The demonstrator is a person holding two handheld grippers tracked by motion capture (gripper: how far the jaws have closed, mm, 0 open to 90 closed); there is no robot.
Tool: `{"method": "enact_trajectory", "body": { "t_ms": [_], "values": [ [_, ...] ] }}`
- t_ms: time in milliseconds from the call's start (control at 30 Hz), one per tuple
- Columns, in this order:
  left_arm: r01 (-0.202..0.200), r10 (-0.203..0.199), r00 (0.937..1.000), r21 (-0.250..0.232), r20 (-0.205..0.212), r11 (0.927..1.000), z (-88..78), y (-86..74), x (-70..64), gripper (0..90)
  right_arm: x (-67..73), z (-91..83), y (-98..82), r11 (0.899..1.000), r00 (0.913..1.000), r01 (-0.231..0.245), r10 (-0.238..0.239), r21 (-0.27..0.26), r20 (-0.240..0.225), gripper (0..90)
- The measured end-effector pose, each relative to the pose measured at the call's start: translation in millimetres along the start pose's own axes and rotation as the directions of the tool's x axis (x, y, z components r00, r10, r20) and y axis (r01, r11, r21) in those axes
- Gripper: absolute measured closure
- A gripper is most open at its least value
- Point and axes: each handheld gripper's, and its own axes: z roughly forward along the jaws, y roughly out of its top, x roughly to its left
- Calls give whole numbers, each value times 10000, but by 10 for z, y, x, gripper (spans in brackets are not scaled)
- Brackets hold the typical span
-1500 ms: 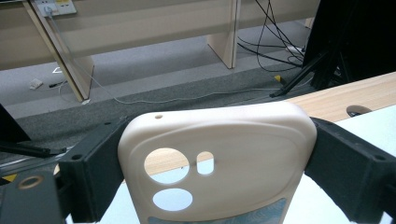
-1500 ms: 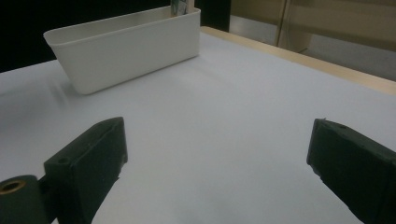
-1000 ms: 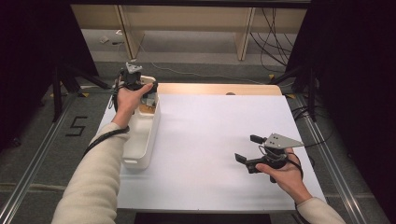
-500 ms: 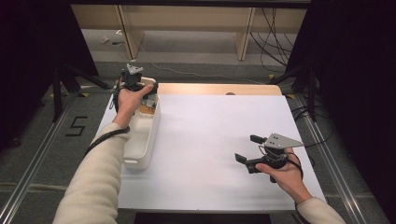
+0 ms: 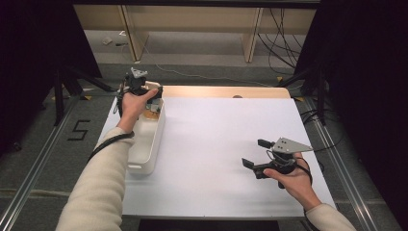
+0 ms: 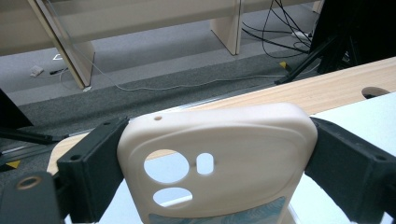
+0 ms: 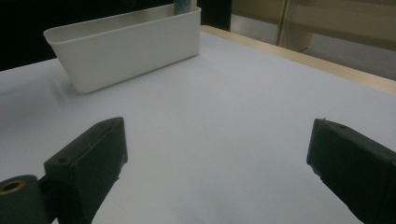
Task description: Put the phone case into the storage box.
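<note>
The left gripper, in the upper left of the high view, holds a cream phone case over the far end of the white bin. In the left gripper view the case stands upright between the two black jaws, camera cut-outs at lower left, and both jaws press on its side edges.

Risk, as judged: the grip is on the smooth, rounded edges of a flexible shell. A slight twist of the hand could let the case pivot or bow and spring out of the pinch. If let go from this height it could strike the bin's rim and land on the white table, or come down on the brownish items already in the bin's far end, too small to identify.

Jaws: the left pair stands wide, spread to the case's full width and clamped on it. The right gripper, at lower right of the high view, has its jaws spread well apart with nothing between them and only bare table ahead, well apart from the bin.
</note>
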Motion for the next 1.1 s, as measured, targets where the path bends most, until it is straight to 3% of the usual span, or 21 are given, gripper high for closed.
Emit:
{"method": "enact_trajectory", "body": {
  "t_ms": [1100],
  "values": [
    [70,-70,10000,87,-29,9999,77,-7,12,90,-3,-2,1,10000,10000,24,-24,-19,-21,59]
  ]
}}
